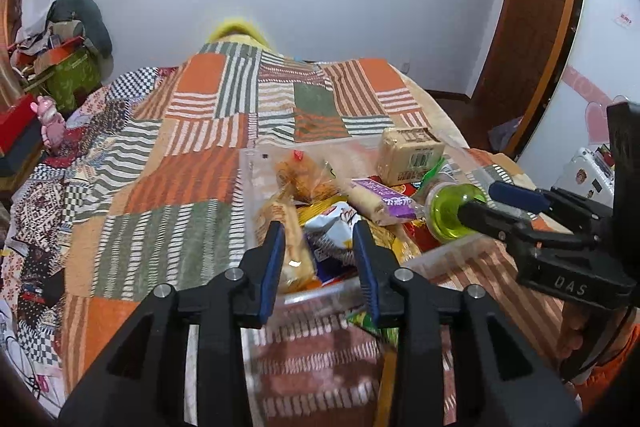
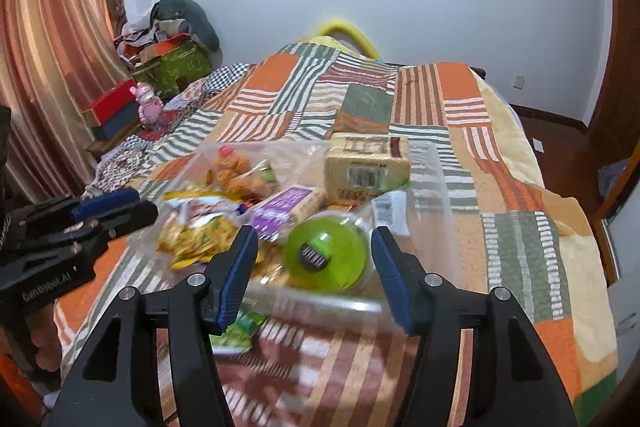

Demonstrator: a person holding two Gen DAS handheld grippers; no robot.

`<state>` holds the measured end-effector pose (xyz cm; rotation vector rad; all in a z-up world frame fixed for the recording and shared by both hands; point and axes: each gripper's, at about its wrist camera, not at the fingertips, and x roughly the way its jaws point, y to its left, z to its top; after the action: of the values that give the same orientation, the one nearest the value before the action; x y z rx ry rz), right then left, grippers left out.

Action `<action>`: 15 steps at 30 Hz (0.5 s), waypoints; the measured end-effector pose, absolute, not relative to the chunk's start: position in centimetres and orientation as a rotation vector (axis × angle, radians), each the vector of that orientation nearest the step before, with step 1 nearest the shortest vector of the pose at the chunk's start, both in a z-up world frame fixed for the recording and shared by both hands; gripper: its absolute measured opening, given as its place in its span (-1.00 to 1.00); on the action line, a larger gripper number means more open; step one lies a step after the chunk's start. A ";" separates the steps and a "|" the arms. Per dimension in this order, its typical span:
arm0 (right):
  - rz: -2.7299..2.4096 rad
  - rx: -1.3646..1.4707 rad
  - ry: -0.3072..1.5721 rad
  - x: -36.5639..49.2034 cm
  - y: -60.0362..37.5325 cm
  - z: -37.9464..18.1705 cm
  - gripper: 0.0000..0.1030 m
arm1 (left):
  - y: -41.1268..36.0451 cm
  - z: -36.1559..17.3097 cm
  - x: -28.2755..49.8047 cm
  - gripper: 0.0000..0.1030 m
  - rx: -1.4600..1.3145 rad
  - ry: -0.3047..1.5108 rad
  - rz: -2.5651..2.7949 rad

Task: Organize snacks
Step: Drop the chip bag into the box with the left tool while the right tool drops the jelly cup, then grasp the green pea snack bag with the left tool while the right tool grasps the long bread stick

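Through the left wrist camera I am watching the left gripper (image 1: pixel 318 259) hanging over the near edge of the clear bin (image 1: pixel 248 187), which is sitting on the patchwork bedspread (image 1: pixel 160 187) toward the bed's right side. Its jaws are standing narrowly parted with nothing pressed between the pads; the bread packet (image 1: pixel 286 247) and the crinkled foil packet (image 1: pixel 336 227) are lying below the gap. The right gripper (image 1: pixel 480 203) is entering from the right edge, and the green jelly cup (image 1: pixel 452 213) is lying on its side at the bin's near right corner, just beside those fingertips; contact there is not readable. Through the right wrist camera I am seeing the right gripper (image 2: pixel 314 255) with jaws moderately wide, the green jelly cup (image 2: pixel 326 253) framed between them but apart from both pads, its flat base facing the camera and its long axis running away toward the bin's far edge. The purple-labelled bar (image 2: pixel 288 207) is lying diagonally, pointing toward the far right corner, where the tan block (image 2: pixel 366 163) is resting. Risk, as I am judging it: the cup is round and perched on loose packets, so a nudge could roll it over the near edge; both grippers are working close together and could collide. One green packet (image 2: pixel 238 331) is lying outside the bin, on the bedspread.
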<state>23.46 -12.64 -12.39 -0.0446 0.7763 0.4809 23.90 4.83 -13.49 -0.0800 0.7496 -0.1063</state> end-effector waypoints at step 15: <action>0.542 -0.124 0.945 17.5 -6.4 -17.4 0.84 | 8.7 -15.5 14.9 -0.09 -0.078 0.842 -0.038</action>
<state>17.47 -6.42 -17.44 -0.1238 0.9450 0.5421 14.93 8.75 -15.46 -0.0776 0.8422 -0.0379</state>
